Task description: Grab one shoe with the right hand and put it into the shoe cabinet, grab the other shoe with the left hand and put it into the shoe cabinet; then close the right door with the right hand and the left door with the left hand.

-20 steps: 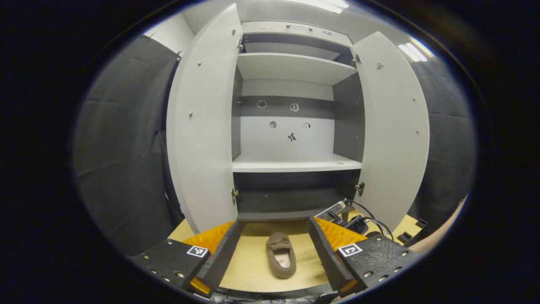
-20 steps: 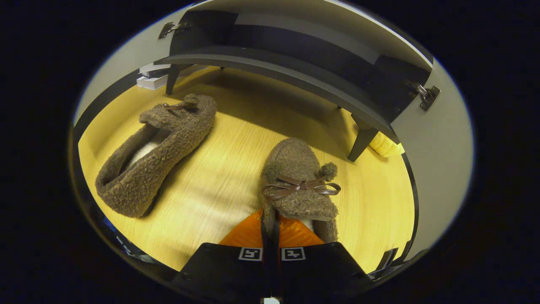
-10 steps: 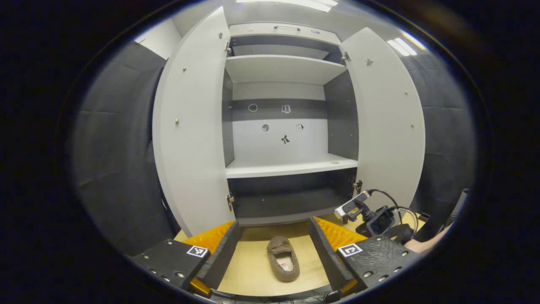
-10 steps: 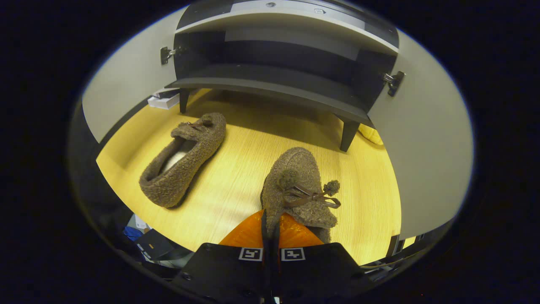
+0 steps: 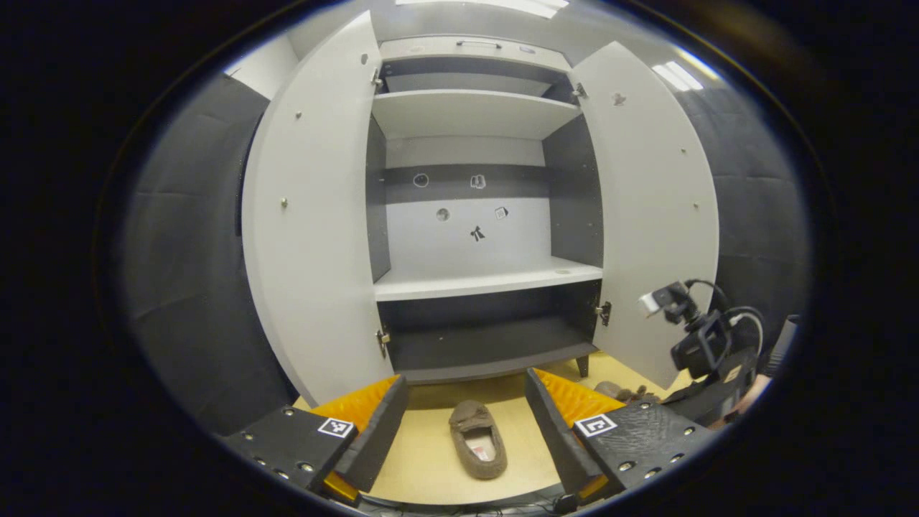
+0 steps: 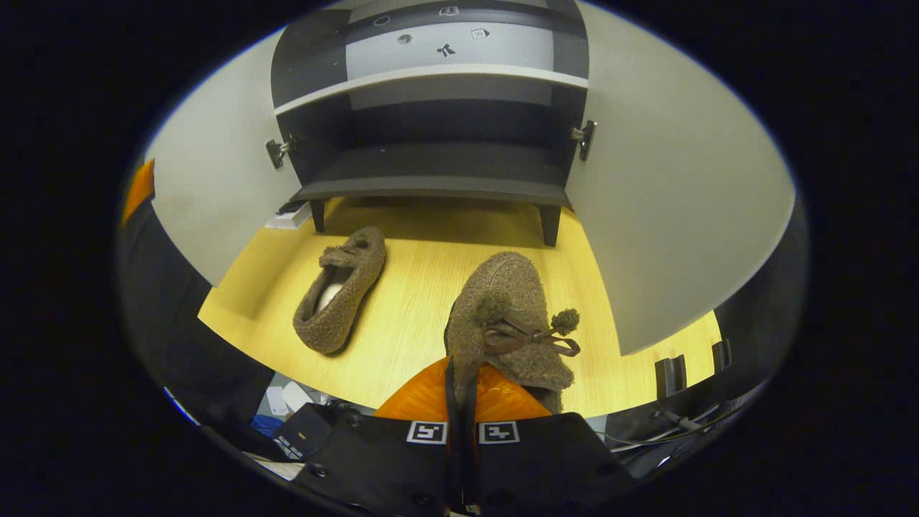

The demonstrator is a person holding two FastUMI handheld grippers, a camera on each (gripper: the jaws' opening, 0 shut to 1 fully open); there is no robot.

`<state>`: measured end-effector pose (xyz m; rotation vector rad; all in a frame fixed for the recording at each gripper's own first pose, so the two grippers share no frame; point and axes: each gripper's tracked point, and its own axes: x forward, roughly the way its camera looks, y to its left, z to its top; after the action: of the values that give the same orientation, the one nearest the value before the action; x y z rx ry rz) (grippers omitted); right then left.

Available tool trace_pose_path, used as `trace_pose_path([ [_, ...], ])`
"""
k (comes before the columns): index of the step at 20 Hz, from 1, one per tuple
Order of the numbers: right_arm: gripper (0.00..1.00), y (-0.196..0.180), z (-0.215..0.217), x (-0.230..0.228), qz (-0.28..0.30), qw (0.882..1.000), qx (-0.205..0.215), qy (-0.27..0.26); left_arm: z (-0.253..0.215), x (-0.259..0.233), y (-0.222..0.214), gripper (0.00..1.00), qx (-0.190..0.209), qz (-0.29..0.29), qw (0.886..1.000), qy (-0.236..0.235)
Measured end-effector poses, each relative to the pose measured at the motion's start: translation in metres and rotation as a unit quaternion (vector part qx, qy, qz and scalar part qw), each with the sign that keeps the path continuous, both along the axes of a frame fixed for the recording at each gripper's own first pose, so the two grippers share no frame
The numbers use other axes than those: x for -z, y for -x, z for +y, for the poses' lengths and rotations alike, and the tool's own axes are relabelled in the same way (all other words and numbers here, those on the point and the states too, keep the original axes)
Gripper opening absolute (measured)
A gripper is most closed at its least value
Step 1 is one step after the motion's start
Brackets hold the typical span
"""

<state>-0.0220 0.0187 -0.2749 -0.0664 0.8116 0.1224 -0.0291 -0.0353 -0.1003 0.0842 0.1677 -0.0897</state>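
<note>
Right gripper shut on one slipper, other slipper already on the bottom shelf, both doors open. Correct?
Not quite. The other slipper is not on the bottom shelf; it lies on the wooden floor in front of the cabinet, as the right gripper view shows. The rest holds: the right gripper is shut on one slipper, and the left door and right door are open.

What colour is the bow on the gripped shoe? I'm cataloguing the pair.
Dark brown, on the fuzzy brown shoe; clearest in the right gripper view.
</note>
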Motion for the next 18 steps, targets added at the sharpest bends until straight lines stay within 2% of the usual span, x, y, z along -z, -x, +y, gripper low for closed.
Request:
trace_pose_path([
  [3, 0.02, -0.006, 0.003, -0.030, -0.031, 1.000, -0.008, -0.001, -0.003, 0.005, -0.002, 0.95, 0.002, 0.004, 1.000, 0.004],
  [8, 0.02, -0.026, 0.027, -0.085, -0.078, 0.996, -0.029, -0.032, -0.007, 0.002, -0.005, 0.95, 0.008, -0.001, 1.000, -0.003],
  [15, 0.02, -0.066, 0.048, -0.158, -0.138, 0.987, -0.040, -0.071, 0.013, 0.001, -0.008, 0.95, -0.015, -0.001, 1.000, -0.007],
  [18, 0.02, -0.095, 0.053, -0.202, -0.171, 0.981, -0.047, -0.085, 0.018, -0.009, -0.012, 0.95, -0.016, -0.008, 1.000, -0.012],
])
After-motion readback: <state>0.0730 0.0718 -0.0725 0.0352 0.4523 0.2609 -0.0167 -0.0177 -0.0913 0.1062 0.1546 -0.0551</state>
